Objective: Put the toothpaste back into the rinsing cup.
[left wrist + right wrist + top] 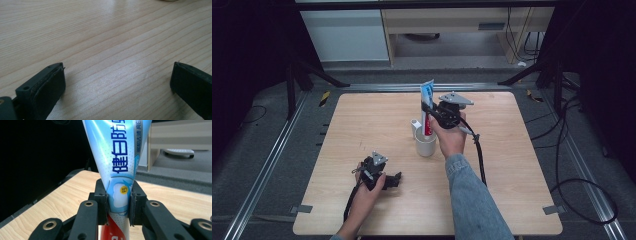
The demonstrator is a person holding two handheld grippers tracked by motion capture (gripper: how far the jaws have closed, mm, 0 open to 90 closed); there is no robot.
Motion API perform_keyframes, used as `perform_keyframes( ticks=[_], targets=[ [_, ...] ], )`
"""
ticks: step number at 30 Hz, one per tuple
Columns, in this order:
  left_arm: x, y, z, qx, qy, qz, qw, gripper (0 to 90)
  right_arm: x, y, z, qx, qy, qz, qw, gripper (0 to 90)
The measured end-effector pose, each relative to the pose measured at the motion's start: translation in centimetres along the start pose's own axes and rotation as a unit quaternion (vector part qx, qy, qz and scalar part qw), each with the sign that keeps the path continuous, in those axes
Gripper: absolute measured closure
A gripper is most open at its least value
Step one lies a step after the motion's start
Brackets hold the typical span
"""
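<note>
Toothpaste tube (427, 107) stands upright near the middle of the wooden worktop (512, 200), its lower, red end down inside a white cup (426, 145) and its flat blue-and-white crimped end pointing up. The right tool (430, 111) is clenched on the tube: in the right gripper view both black jaws press flat against the tube's (117, 170) sides just above the line where the blue print gives way to red, beside a small yellow dot on the label. The right hand (451, 137) holds that tool from behind the cup, with a denim sleeve (474, 200) running back toward the near edge and a black cable trailing down the worktop beside the forearm. A smaller white object (415, 127) stands touching or just beside the cup on its left; what it is cannot be told. The left tool (394, 180) sits low at the near-left part of the worktop, held in the left hand (367, 192), well apart from the cup. Its jaws are released and spread wide: the left gripper view shows the left tool (117, 75) with bare wood grain (112, 37) between the two black jaws and nothing between them.
</note>
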State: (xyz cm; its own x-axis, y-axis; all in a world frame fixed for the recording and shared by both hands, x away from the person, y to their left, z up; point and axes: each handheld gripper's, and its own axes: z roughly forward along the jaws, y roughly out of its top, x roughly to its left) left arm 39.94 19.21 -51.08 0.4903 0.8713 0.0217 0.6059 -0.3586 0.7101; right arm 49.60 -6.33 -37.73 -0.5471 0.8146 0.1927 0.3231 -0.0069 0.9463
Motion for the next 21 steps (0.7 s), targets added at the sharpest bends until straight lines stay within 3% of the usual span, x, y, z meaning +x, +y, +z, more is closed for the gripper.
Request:
perform_keyframes(
  ticks=[12,21],
  targets=[
    [0.0,0.0,0.0,0.000,0.000,0.000,1.0000,0.0,-0.6,-2.5,0.4,0.007,0.006,0.025,0.9997,73.2],
    [0.0,0.0,0.0,0.000,-0.001,0.001,1.0000,0.0,-0.6,-3.6,0.7,0.010,0.008,0.030,0.9995,73.1]
  ],
)
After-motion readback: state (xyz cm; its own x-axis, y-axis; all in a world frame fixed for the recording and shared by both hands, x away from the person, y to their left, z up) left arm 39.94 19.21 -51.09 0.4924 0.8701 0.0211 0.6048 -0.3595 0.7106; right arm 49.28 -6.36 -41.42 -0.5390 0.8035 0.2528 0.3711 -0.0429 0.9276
